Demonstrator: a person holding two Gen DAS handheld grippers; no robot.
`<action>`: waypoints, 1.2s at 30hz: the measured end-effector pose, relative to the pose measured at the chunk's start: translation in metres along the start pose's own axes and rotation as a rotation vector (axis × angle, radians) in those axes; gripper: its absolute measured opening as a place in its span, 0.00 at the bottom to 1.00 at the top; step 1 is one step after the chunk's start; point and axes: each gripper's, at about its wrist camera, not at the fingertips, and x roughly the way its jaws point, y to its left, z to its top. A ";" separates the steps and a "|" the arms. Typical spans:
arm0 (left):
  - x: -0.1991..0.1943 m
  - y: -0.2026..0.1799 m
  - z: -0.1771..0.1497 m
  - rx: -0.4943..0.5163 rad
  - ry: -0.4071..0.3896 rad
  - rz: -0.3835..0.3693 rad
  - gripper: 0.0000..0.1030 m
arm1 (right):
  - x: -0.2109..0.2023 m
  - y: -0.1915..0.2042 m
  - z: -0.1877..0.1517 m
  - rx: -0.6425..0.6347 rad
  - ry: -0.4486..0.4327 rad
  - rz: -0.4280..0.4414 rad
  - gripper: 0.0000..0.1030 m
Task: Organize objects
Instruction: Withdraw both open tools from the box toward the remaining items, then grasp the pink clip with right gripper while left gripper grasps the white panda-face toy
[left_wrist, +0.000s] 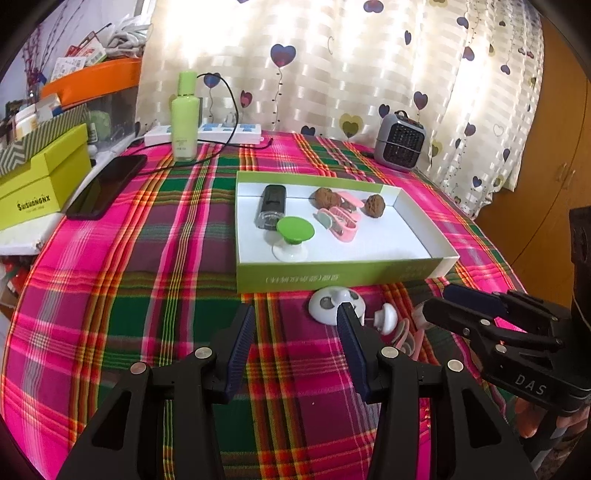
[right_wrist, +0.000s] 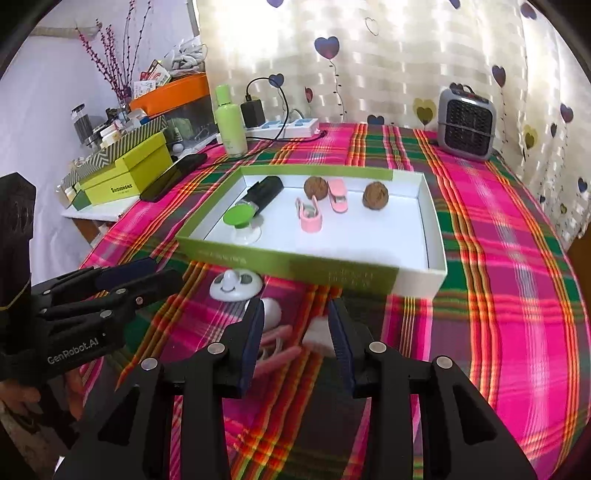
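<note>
A green-walled white tray (left_wrist: 343, 273) (right_wrist: 288, 260) holds a black stamp (left_wrist: 271, 208), a green suction knob (left_wrist: 295, 230) (right_wrist: 240, 218), two walnuts (left_wrist: 375, 205) (right_wrist: 375, 195) and pink clips (left_wrist: 341, 221) (right_wrist: 310, 218). On the cloth before it lie a white round suction holder (left_wrist: 327, 302) (right_wrist: 236, 286), a small white knob (left_wrist: 386, 319) and pink clips (right_wrist: 280, 356). My left gripper (left_wrist: 297, 325) is open over bare cloth, left of them. My right gripper (right_wrist: 295, 321) is open, lowered around the pink clips and a white piece (right_wrist: 317, 334).
A green bottle (left_wrist: 184, 118), a power strip (left_wrist: 207, 134), a phone (left_wrist: 107, 184), a small grey heater (left_wrist: 400, 142) and lime boxes (left_wrist: 40, 177) stand along the table's back and left. The curtain hangs behind. A wooden cabinet is to the right.
</note>
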 end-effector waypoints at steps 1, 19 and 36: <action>0.000 0.000 -0.001 -0.001 0.001 -0.001 0.44 | 0.000 -0.001 -0.002 0.007 0.005 0.004 0.36; -0.003 0.008 -0.013 -0.026 0.015 -0.008 0.44 | 0.014 0.020 -0.026 0.071 0.078 0.052 0.60; 0.005 0.005 -0.011 -0.009 0.032 -0.034 0.44 | 0.022 0.017 -0.025 0.094 0.064 -0.046 0.60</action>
